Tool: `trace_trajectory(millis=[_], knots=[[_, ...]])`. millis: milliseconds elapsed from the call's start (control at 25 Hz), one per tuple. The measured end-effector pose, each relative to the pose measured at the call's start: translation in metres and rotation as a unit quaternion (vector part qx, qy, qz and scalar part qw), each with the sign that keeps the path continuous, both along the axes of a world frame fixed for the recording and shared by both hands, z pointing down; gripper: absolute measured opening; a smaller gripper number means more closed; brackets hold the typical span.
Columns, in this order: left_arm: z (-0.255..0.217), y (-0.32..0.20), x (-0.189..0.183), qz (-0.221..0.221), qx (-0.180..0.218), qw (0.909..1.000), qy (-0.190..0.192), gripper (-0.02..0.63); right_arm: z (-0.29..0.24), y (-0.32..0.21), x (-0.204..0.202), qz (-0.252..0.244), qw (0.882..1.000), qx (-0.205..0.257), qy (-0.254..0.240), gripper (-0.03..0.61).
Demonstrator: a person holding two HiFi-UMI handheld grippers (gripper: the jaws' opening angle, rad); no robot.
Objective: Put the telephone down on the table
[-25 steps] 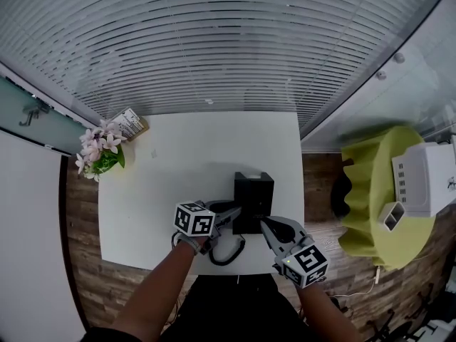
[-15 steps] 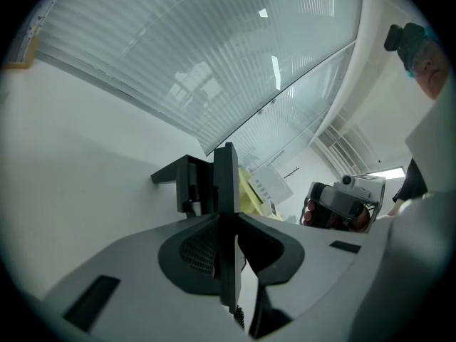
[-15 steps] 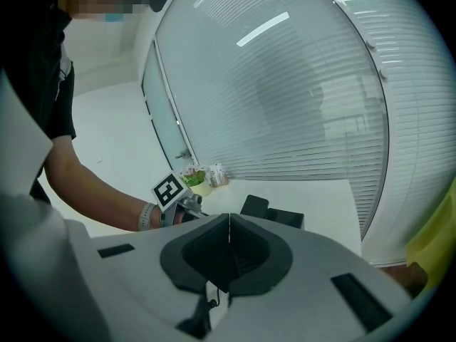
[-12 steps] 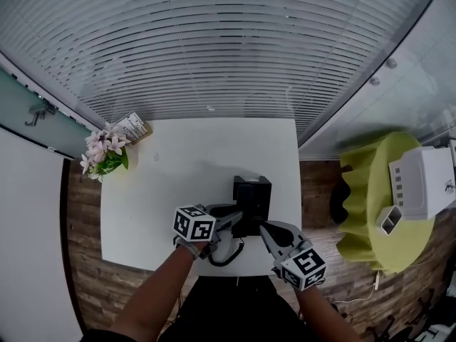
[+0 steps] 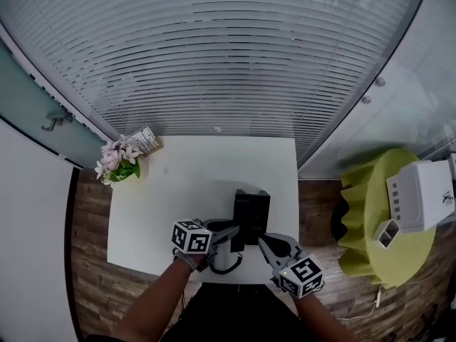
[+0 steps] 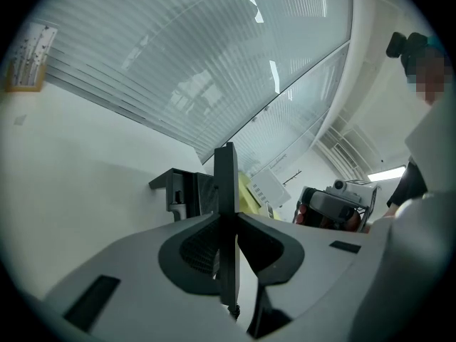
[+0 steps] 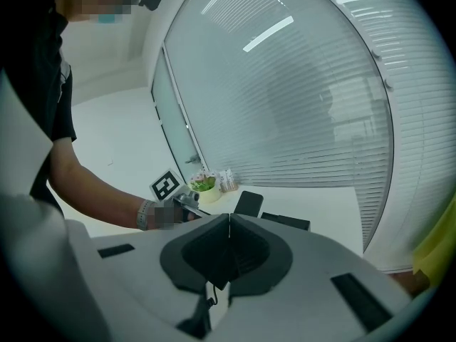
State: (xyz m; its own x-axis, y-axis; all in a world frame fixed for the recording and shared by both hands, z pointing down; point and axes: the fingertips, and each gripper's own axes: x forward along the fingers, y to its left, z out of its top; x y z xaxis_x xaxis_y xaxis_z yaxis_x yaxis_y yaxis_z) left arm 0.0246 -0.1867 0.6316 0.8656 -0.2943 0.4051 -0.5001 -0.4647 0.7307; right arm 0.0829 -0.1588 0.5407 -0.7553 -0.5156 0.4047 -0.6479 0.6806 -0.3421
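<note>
At the far left corner of my white, matte table [image 5: 192, 184] stands a small pot of pale pink flowers [image 5: 120, 159], with a printed carton [image 5: 148, 140] just behind it. My left gripper [image 5: 229, 232], grey plastic under its checker-marked cube, has just been closing its jaws, and they now pinch the telephone handset [image 6: 226, 184]: a thin, flat black slab, edge-on between the ribbed pads. I hold it at the near left corner of the boxy black telephone base [image 5: 251, 212], off its cradle, a dark looped cord [image 5: 224, 262] hanging below near the table's front edge. My right gripper [image 7: 229, 223] has its jaws pressed together on nothing. Far right, a yellow-green cloth [image 5: 363, 205] drapes a round stand bearing a white slatted box [image 5: 420, 194].
</note>
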Motion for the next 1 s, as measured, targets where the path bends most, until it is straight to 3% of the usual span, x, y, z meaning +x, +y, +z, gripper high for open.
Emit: trace_trajectory(millis=[440,720,1000], knots=[[-0.022,0.019,-0.009,-0.03,0.004,0.9992,-0.024,0.078,-0.011,0.007,-0.005,-0.045,0.999,0.009,-0.011,0.022],[-0.032,0.016,-0.033,-0.072,0.003,0.9966,-0.039,0.078,-0.009,0.0,-0.019,-0.07,0.997,0.011,-0.019,0.021],[-0.026,0.024,-0.074,-0.078,-0.011,0.9964,-0.033,0.077,-0.004,-0.001,-0.049,-0.063,0.998,0.002,-0.012,0.022]])
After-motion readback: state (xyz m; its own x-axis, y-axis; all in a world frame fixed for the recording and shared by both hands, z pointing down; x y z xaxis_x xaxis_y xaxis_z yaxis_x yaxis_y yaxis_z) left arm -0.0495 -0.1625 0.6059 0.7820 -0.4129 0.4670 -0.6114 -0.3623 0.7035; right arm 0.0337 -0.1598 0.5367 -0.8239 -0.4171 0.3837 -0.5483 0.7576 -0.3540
